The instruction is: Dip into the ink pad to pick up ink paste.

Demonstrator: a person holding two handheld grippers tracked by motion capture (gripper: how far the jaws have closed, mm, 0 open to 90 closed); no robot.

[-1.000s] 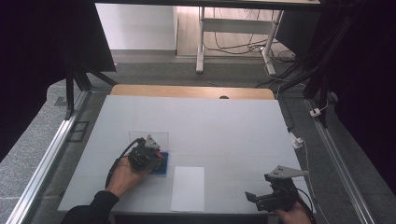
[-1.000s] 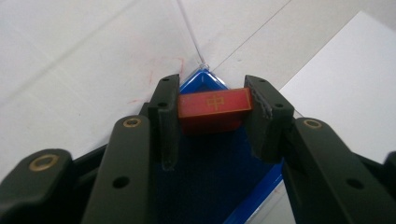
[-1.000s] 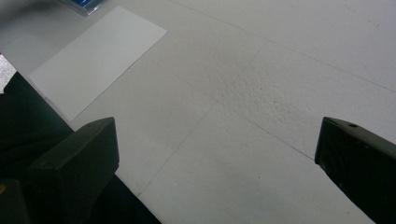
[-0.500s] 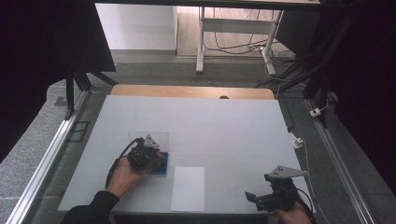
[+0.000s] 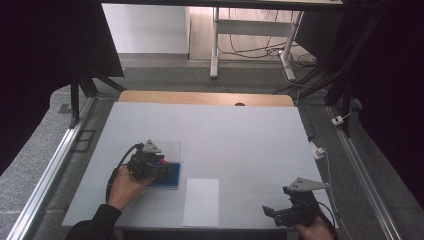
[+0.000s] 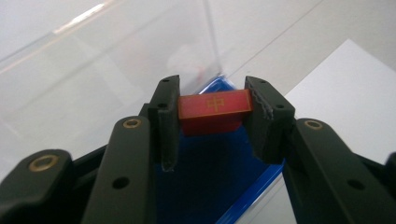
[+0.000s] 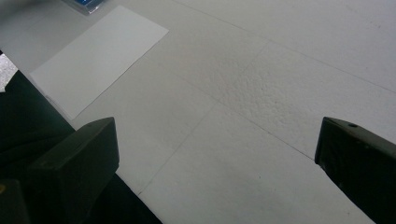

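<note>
The left gripper (image 6: 212, 123) has its jaws closed on a small red block (image 6: 215, 106), gripped by its two short ends and held just above a blue tray (image 6: 210, 186). In the high view this group sits at about 8 o'clock on the white table (image 5: 240, 135), with a clear plastic lid (image 5: 167, 149) lying just beyond the blue tray (image 5: 167, 178).

Judgement: the step in hand is lifting the block out of, or setting it into, the tray; which of the two cannot be told. The next move calls for a steady vertical motion that keeps the block level.

The right gripper (image 5: 280, 212) rests at 5 o'clock, jaws wide apart and holding nothing. A white paper sheet (image 5: 201, 201) lies at 6 o'clock, blank.

Markings: a gold symbol, resembling a Chinese character, is on the block's top face. No other writing is legible.
</note>
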